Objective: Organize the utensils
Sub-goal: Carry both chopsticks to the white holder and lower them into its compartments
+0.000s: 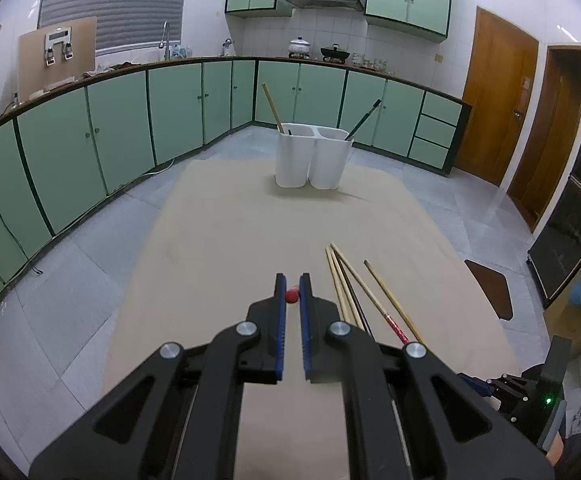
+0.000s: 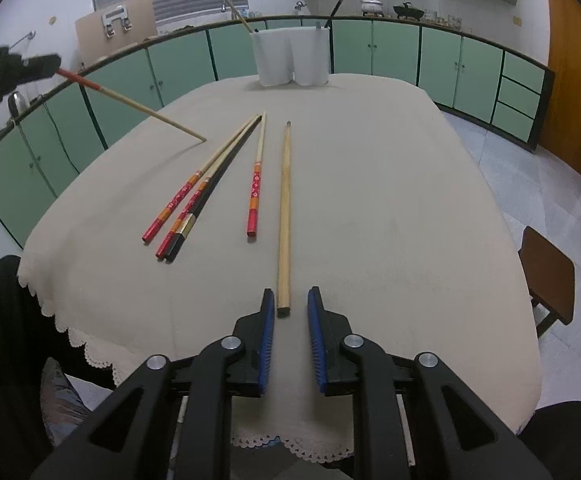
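My left gripper (image 1: 292,280) is shut on the red end of a chopstick (image 1: 291,295). In the right wrist view this gripper (image 2: 38,64) is raised at the far left, and the held chopstick (image 2: 130,104) slants down until its tip touches the tablecloth. My right gripper (image 2: 290,292) is low over the table and narrowly open. The butt of a plain wooden chopstick (image 2: 285,208) lies between its fingers without touching them. Two red-handled chopsticks and a black one (image 2: 194,196) lie bunched to the left, with another red-handled one (image 2: 256,184) beside them. A white two-compartment holder (image 2: 290,56) (image 1: 312,156) stands at the far edge.
The beige tablecloth (image 2: 390,200) has a lace hem at the near edge. The holder has a wooden stick in its left compartment and a dark one in its right. A brown stool (image 2: 546,276) stands to the right of the table. Green cabinets (image 1: 110,128) line the walls.
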Available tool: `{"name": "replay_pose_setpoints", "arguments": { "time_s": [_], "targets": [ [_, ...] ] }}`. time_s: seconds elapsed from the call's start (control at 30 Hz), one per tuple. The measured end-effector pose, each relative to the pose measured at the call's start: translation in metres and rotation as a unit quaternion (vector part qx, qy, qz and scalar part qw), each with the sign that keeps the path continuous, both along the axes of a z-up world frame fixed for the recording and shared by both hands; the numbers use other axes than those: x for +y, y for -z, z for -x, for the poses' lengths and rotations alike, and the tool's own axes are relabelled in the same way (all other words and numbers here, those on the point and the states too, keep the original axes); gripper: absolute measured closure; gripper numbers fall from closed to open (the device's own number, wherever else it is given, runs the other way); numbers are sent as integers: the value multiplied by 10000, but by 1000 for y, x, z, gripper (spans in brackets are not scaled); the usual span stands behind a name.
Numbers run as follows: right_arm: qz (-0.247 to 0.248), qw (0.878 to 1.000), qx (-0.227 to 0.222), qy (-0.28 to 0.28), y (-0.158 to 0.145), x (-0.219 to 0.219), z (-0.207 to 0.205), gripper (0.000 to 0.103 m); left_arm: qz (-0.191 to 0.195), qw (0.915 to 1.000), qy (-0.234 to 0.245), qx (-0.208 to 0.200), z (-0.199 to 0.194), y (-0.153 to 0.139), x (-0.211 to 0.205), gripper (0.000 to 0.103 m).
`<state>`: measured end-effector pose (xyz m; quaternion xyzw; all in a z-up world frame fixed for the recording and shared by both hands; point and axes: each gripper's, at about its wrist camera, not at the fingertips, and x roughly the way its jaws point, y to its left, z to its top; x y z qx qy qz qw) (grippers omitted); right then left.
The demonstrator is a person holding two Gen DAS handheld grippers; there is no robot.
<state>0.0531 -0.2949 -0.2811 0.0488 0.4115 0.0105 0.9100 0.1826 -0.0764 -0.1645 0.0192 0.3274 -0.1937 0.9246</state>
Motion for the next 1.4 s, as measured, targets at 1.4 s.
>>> {"name": "replay_pose_setpoints", "arguments": {
  "time_s": [1.4],
  "targets": [
    [198, 9973, 97, -695, -244, -41, -199, 96, -352, 9951, 611, 690, -115, -60, -28, 97]
  ]
}}
